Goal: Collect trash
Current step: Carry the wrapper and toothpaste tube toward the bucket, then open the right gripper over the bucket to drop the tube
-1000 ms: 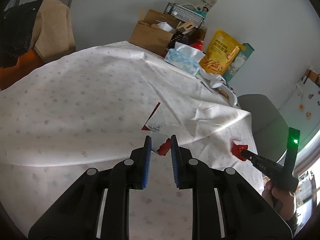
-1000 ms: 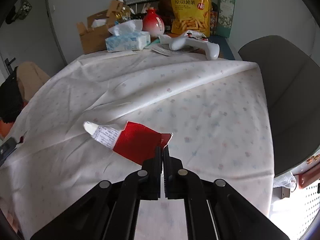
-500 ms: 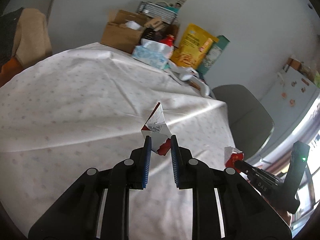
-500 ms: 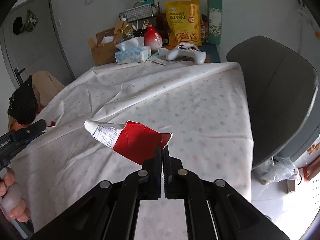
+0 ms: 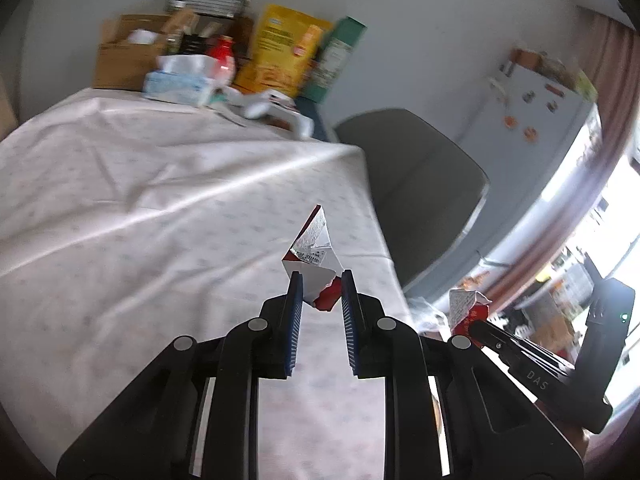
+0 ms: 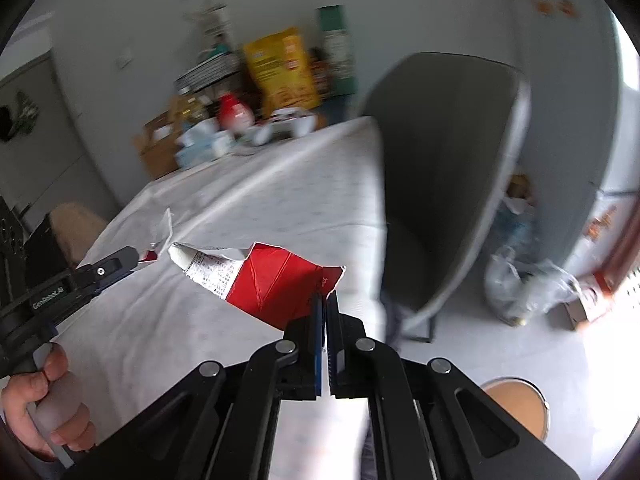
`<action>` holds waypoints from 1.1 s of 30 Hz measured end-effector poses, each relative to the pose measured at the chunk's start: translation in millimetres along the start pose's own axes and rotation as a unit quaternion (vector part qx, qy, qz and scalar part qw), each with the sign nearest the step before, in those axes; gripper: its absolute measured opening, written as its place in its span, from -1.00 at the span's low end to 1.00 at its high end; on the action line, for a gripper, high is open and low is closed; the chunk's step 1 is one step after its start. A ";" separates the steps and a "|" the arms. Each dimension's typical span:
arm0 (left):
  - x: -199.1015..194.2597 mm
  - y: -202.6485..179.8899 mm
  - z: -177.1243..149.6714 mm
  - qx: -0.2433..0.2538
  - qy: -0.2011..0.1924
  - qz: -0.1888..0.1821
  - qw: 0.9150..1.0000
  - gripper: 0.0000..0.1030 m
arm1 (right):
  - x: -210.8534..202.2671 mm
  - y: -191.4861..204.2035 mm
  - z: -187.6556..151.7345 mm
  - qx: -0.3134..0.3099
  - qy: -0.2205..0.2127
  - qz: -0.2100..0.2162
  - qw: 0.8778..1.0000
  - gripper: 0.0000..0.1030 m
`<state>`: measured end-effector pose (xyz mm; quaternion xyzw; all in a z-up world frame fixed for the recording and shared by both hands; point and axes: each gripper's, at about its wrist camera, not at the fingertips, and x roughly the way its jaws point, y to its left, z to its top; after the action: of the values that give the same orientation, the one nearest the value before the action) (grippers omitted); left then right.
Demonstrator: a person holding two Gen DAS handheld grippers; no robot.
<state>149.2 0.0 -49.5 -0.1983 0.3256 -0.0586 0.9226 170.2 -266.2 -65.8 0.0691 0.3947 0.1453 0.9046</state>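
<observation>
My left gripper (image 5: pixel 321 289) is shut on a torn red and white carton piece (image 5: pixel 314 250) and holds it above the white tablecloth (image 5: pixel 140 208). My right gripper (image 6: pixel 325 300) is shut on a second red and white carton piece (image 6: pixel 264 284), held in the air beyond the table's right edge. The right gripper with its piece (image 5: pixel 466 308) also shows in the left wrist view at lower right. The left gripper (image 6: pixel 132 258) shows at the left of the right wrist view.
A grey chair (image 6: pixel 448 168) stands by the table's right side. A clear plastic bag (image 6: pixel 524 284) lies on the floor behind it. Boxes, a tissue pack (image 5: pixel 176 84), a yellow snack bag (image 5: pixel 284 56) and a white controller crowd the far table end.
Both grippers have lifted their carton pieces off the table and swung to the right, toward the chair and the floor. Both stay shut.
</observation>
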 end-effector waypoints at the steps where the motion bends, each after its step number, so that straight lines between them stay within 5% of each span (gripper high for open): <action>1: 3.3 -7.3 -0.9 0.005 0.003 -0.003 1.000 -0.62 | -3.3 -10.9 -2.3 0.007 -0.001 -0.008 1.000 -0.94; 15: 69.5 -127.6 -38.0 0.093 0.075 -0.056 0.991 -0.62 | -32.5 -160.0 -49.9 0.102 0.009 -0.091 0.991 -0.93; 26: 122.5 -210.0 -81.5 0.163 0.140 -0.072 0.974 -0.62 | -23.3 -250.6 -110.8 0.178 0.042 -0.124 0.975 -0.86; 28: 131.3 -222.0 -91.5 0.174 0.150 -0.073 0.970 -0.62 | -11.7 -264.9 -124.3 0.192 0.061 -0.122 0.972 -0.69; 30: 137.4 -228.1 -96.8 0.179 0.160 -0.074 0.968 -0.62 | -4.1 -281.6 -140.3 0.216 0.071 -0.125 0.966 0.34; 33: 146.7 -239.1 -106.3 0.195 0.174 -0.073 0.962 -0.62 | -3.6 -295.2 -154.0 0.230 0.074 -0.149 0.959 0.35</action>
<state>202.5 -288.3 -113.0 -0.0245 0.4481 -0.2223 0.8656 116.3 -545.7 -238.5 0.2053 0.4888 -0.0810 0.8440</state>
